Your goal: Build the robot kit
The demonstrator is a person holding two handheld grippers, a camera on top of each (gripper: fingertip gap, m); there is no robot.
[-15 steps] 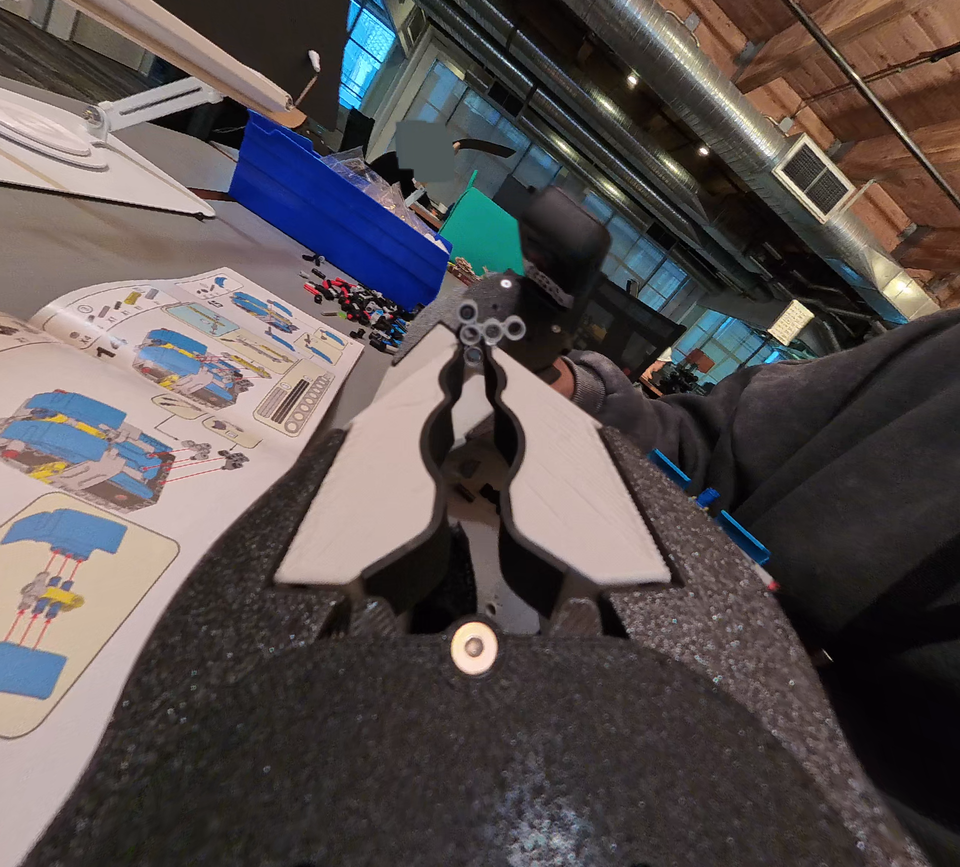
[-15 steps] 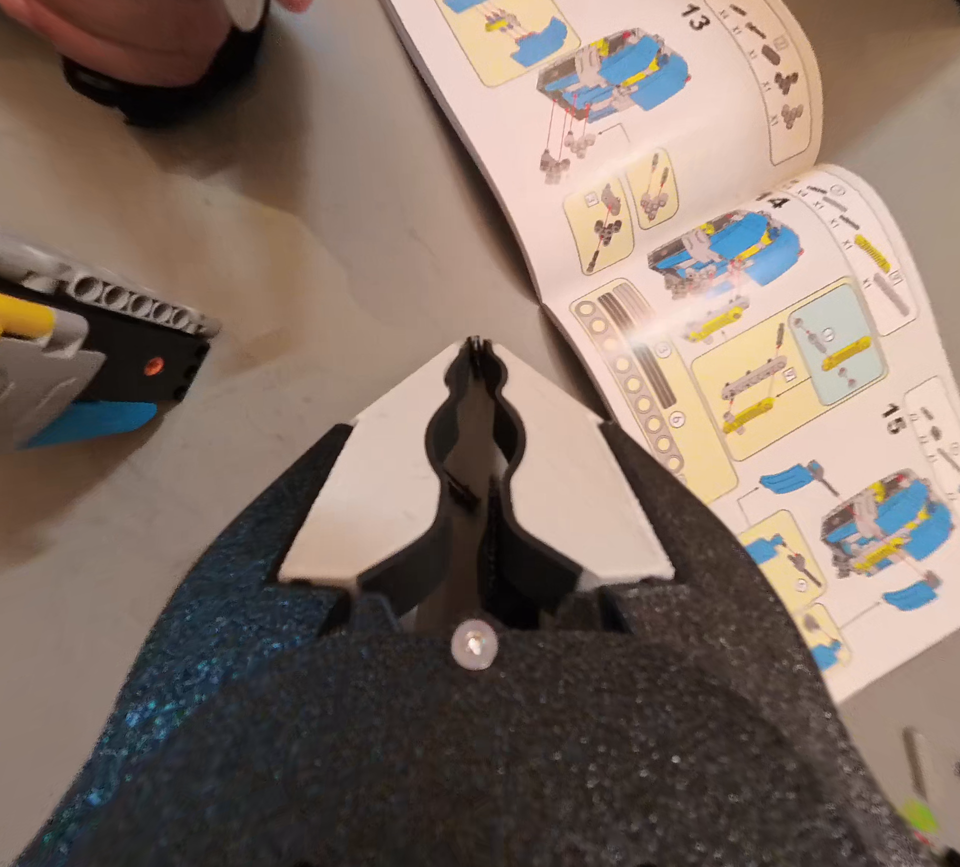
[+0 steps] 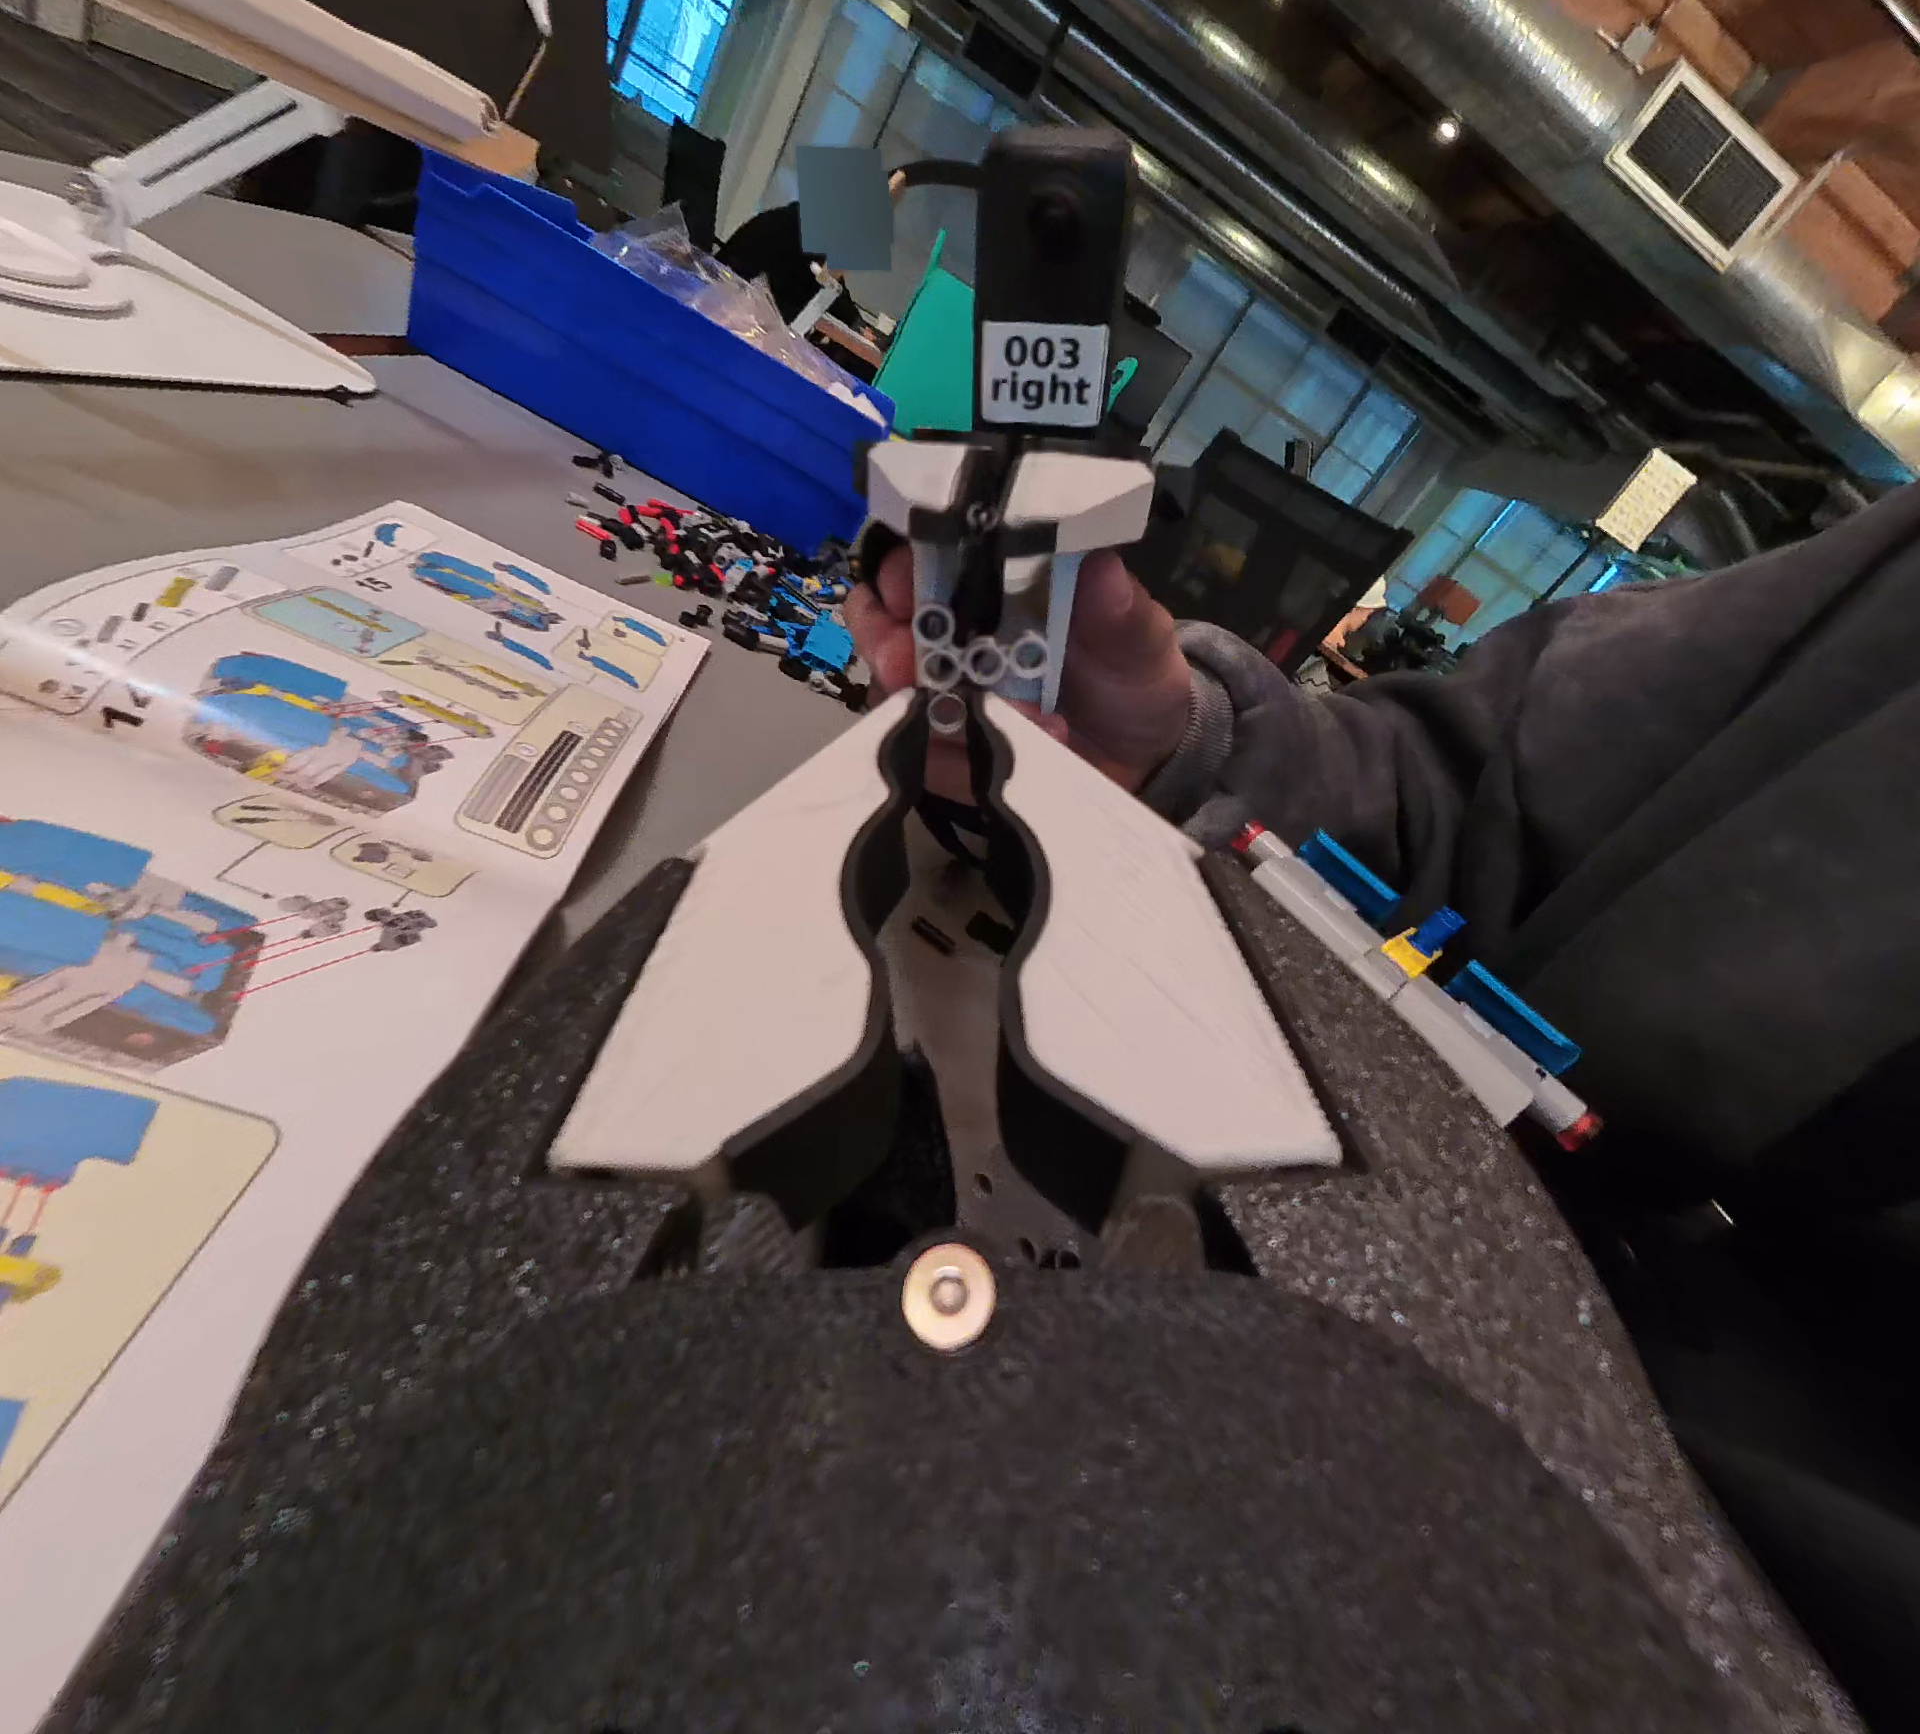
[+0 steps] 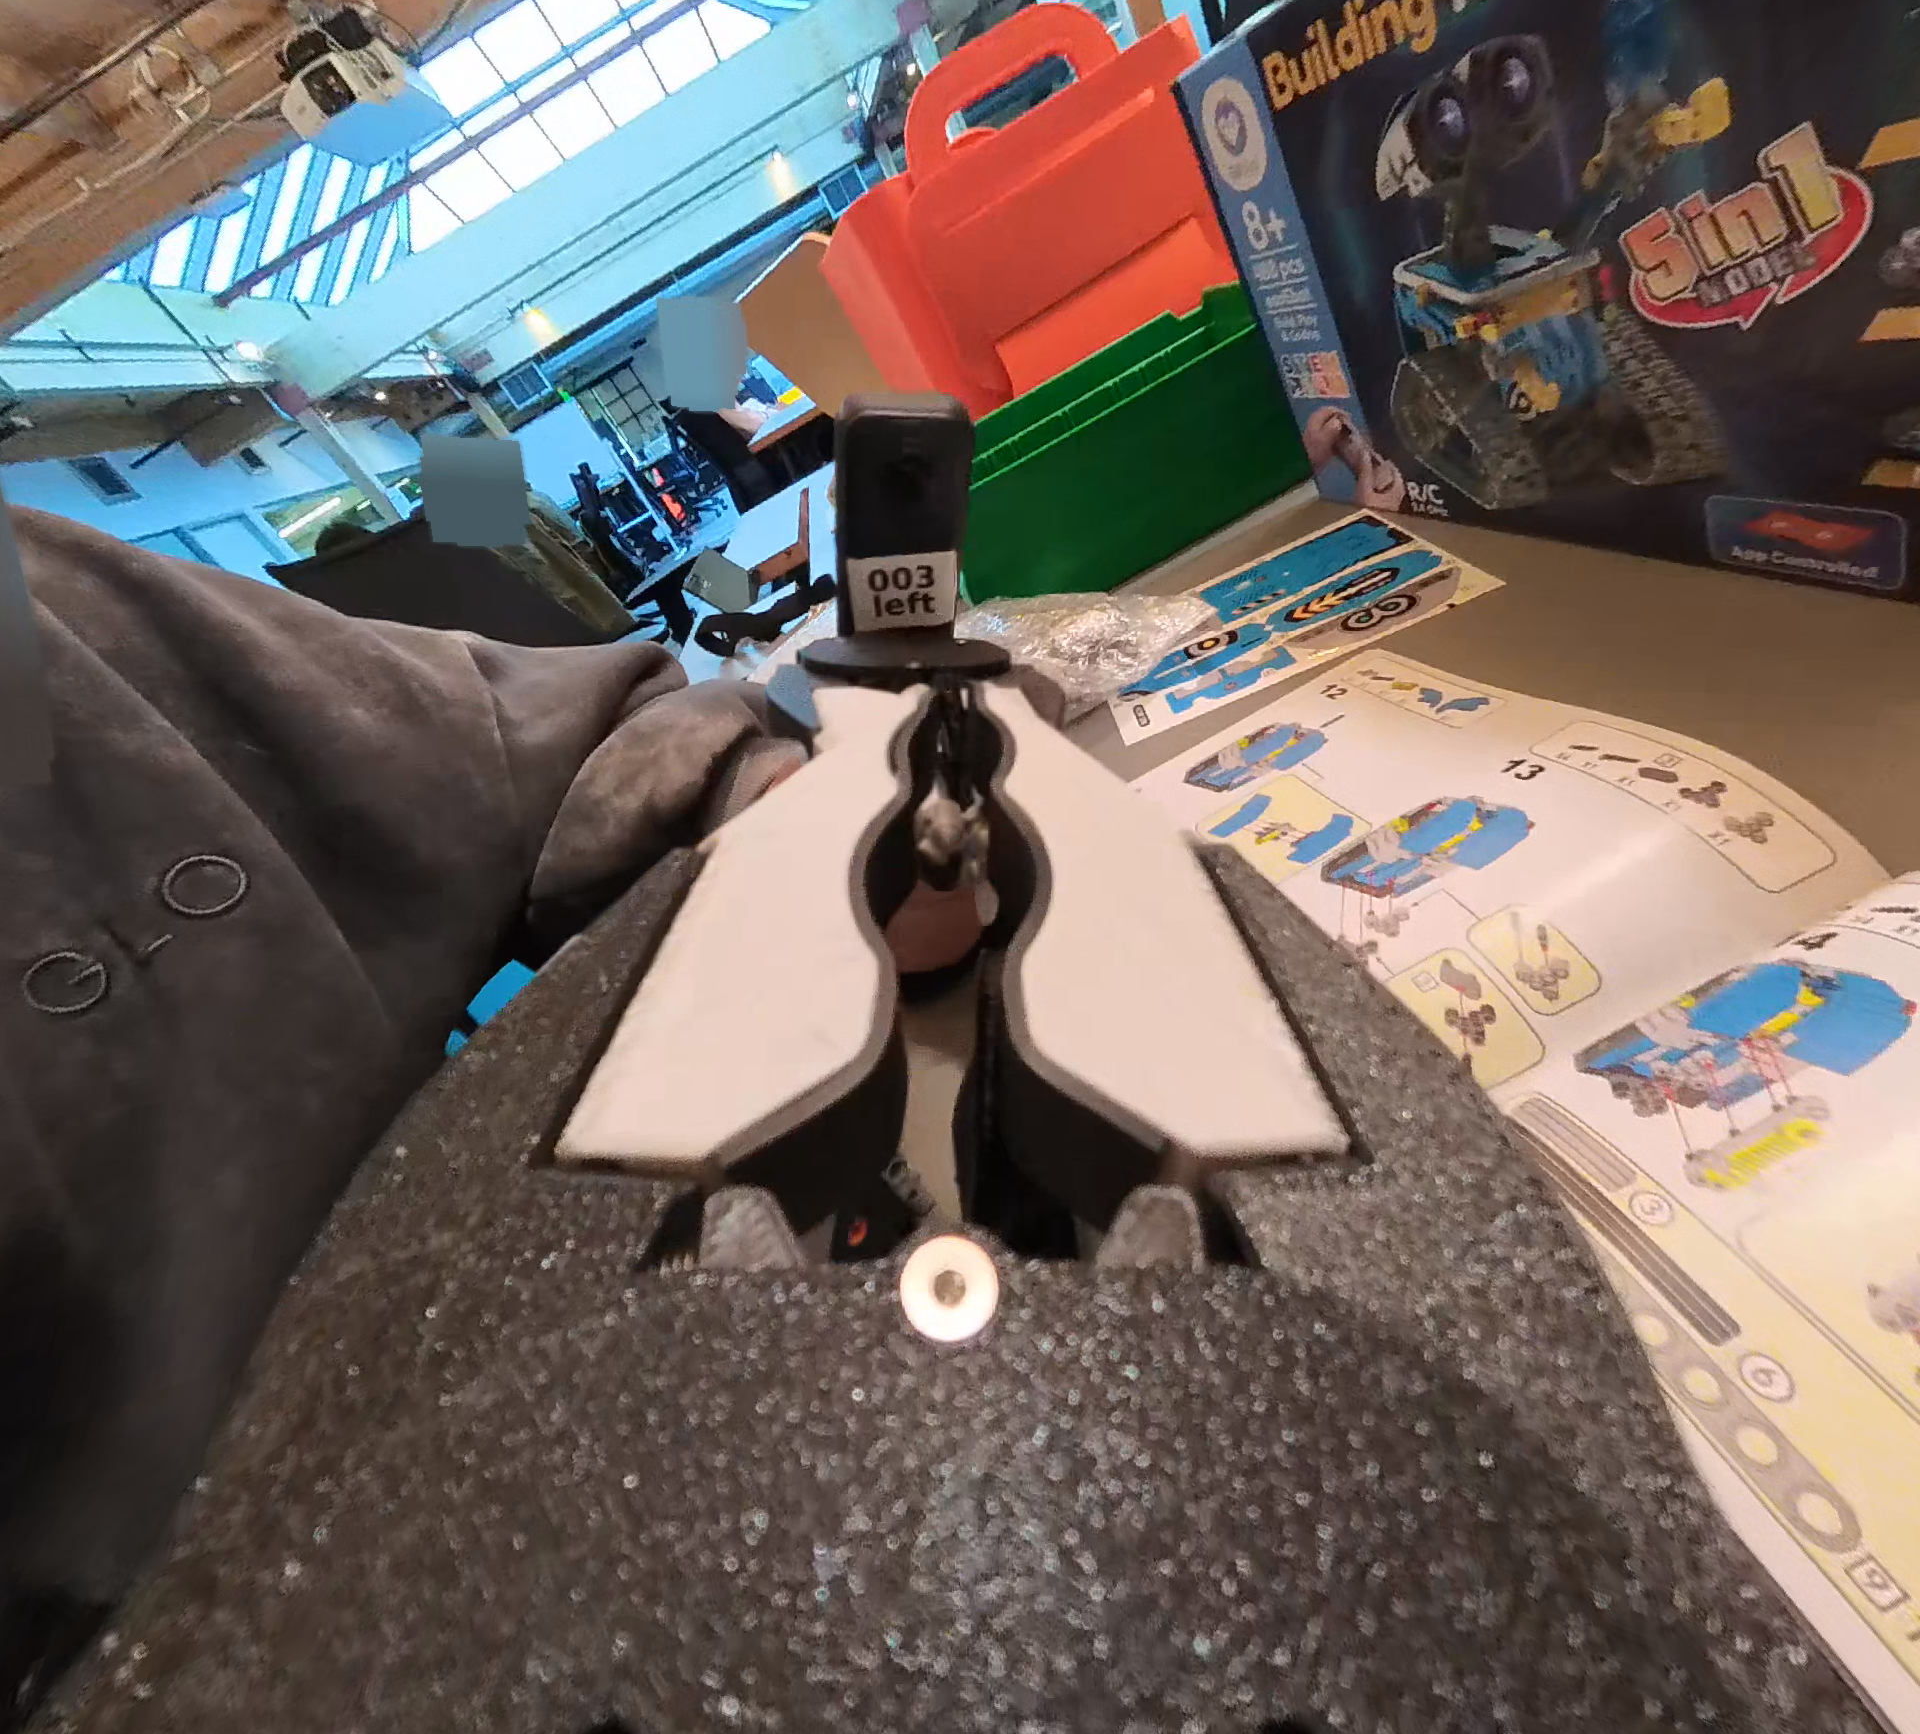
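My left gripper [image 3: 945, 716] is shut on a small grey holed connector piece [image 3: 977, 658] and holds it above the table. My right gripper [image 4: 951, 699] faces it tip to tip, held by a hand [image 3: 1122, 645]. It also shows in the left wrist view [image 3: 977, 521], its camera above it, and is shut on a small dark pin at its tips. In the right wrist view the grey piece [image 4: 951, 827] shows through the gap between my fingers, with the left gripper's camera [image 4: 904, 489] behind it.
An open instruction booklet [image 3: 312, 697] [image 4: 1558, 905] lies on the grey table. A blue bin [image 3: 623, 365] and loose small pieces [image 3: 707, 562] are behind it. A part-built grey and blue model [image 3: 1434, 988] lies by a dark sleeve. A kit box [image 4: 1558, 230], green bin [image 4: 1122, 458] and orange case [image 4: 1039, 209] stand at the back. Both grippers' tips are close together, under 4 cm apart.
My right gripper has swung up from pointing down at the table to level, and now faces the left gripper. The left gripper still holds the grey piece.
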